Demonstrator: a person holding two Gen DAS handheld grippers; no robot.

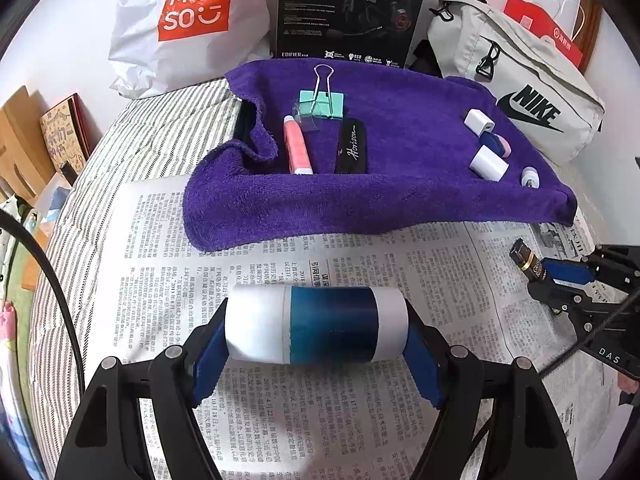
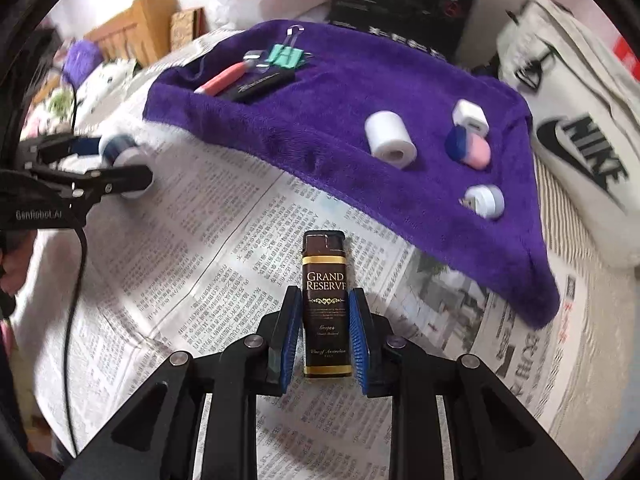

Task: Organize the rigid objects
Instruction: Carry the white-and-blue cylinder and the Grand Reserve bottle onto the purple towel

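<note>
My left gripper (image 1: 316,326) is shut on a white and blue cylinder (image 1: 320,330), gripped end to end just above the newspaper (image 1: 360,420). The right wrist view shows that same cylinder (image 2: 118,146) at the far left. My right gripper (image 2: 325,294) is shut on a brown "Grand Reserve" lighter (image 2: 325,280), which stands upright between the blue pads. In the left wrist view the lighter (image 1: 526,260) is at the right edge. Behind lies a purple towel (image 1: 400,200). It carries a mint binder clip (image 1: 324,106), a pink tube (image 1: 297,148) and a black "Horizon" bar (image 1: 353,146).
At the towel's right lie a white charger cube (image 2: 471,116), a white roll (image 2: 390,138), a blue and pink piece (image 2: 468,147) and a small lilac piece (image 2: 484,200). A Miniso bag (image 1: 188,20), a black Edifier box (image 1: 348,4) and a Nike pouch (image 1: 532,92) line the back.
</note>
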